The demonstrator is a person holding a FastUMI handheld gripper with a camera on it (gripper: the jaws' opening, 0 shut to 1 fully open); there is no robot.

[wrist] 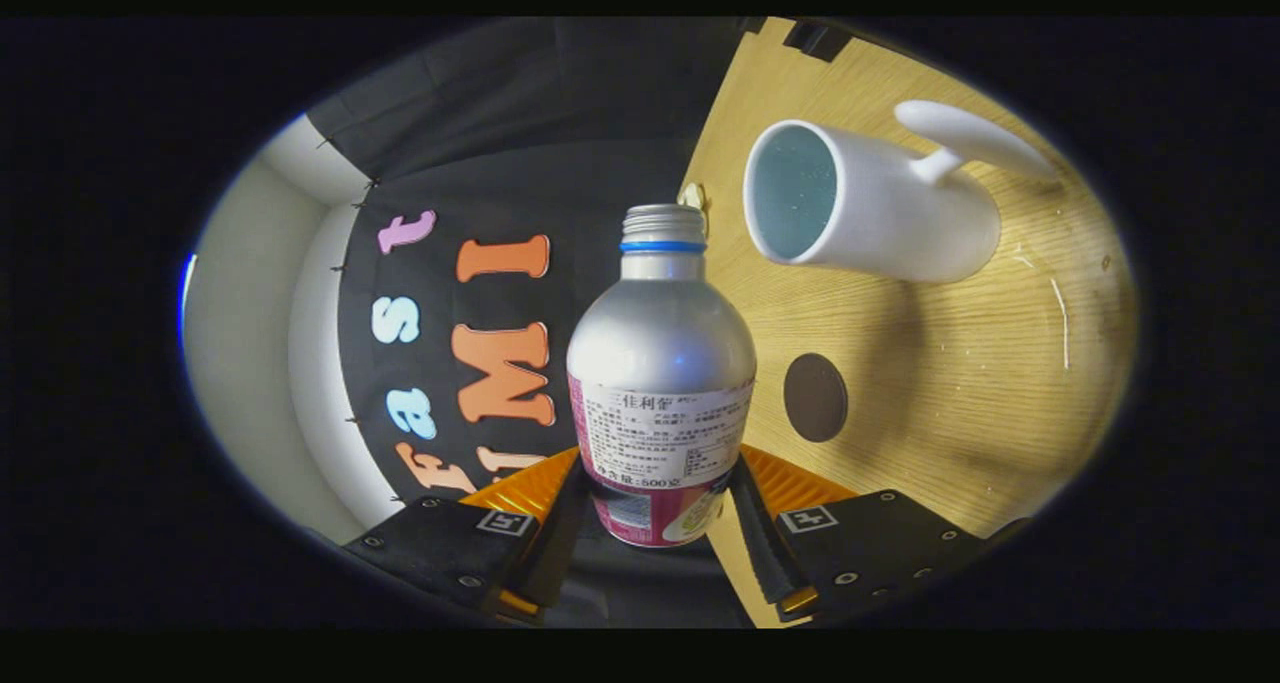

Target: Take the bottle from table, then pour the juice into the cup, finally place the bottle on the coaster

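My gripper point(655, 508) is shut on the lower body of a silver bottle point(660, 353) with a white and pink label, an open threaded neck and a blue ring. The whole view is rolled, so the wooden table point(960, 383) stands to the right of the bottle like a wall. A white cup point(880, 208) with a pale blue inside and a side handle stands on that table, beyond the fingers and to the right of the bottle's neck. Its mouth faces toward the bottle's neck, apart from it. A small dark round coaster point(815, 397) lies on the wood beside the bottle's shoulder.
The booth's black cloth wall point(520, 163) hangs behind the bottle and to its left. A pale wall point(250, 363) runs further left. The table's far edge point(700, 163) meets the cloth just behind the bottle's neck.
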